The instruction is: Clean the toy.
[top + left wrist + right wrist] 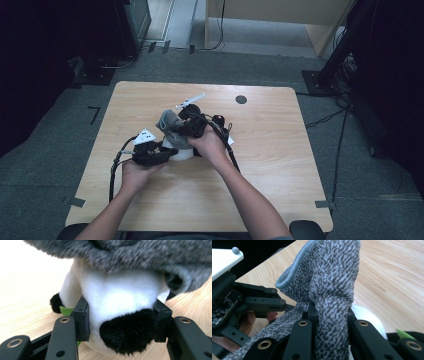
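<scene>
Left tongs (122, 322) clamped on plush panda (120, 302) (white body, black paw) mid-table (280, 165). Right tongs (329, 315) pinched shut on grey sock (329, 282), bunched upright over the panda, touching its top.

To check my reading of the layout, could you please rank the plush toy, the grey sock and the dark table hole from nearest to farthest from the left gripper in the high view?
1. Plush toy: white body held between the jaws of the left gripper.
2. Grey sock: just beyond, above the toy, clamped by the right gripper.
3. Table hole: far side, off to the right.
</scene>
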Demonstrator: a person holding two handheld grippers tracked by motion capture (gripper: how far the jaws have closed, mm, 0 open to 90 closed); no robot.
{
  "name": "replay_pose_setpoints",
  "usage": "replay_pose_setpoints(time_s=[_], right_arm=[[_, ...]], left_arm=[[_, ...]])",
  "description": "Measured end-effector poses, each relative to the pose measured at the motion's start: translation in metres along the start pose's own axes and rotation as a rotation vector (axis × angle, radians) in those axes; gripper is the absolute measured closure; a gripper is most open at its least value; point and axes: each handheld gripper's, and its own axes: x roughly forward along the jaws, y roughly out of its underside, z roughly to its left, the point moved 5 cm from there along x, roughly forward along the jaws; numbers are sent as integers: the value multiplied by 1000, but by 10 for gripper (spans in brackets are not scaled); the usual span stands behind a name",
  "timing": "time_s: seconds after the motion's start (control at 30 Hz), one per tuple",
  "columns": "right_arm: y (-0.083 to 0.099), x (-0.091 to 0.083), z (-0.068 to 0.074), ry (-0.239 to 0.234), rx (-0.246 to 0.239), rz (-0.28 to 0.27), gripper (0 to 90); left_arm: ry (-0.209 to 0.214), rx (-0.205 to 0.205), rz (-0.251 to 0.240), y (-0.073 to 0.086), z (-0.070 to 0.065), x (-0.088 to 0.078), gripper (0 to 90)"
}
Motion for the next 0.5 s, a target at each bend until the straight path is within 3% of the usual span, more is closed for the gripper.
replay_pose_setpoints(time_s=[0.2, 0.4, 0.5], right_arm=[[2, -16, -21, 46, 32, 1, 781], [8, -32, -39, 158, 5, 70, 782], [13, -38, -48, 132, 50, 85, 783]], left_arm=[[10, -27, -5, -1, 3, 0, 463], [15, -19, -7, -1, 3, 0, 464], [13, -10, -10, -1, 2, 1, 464]])
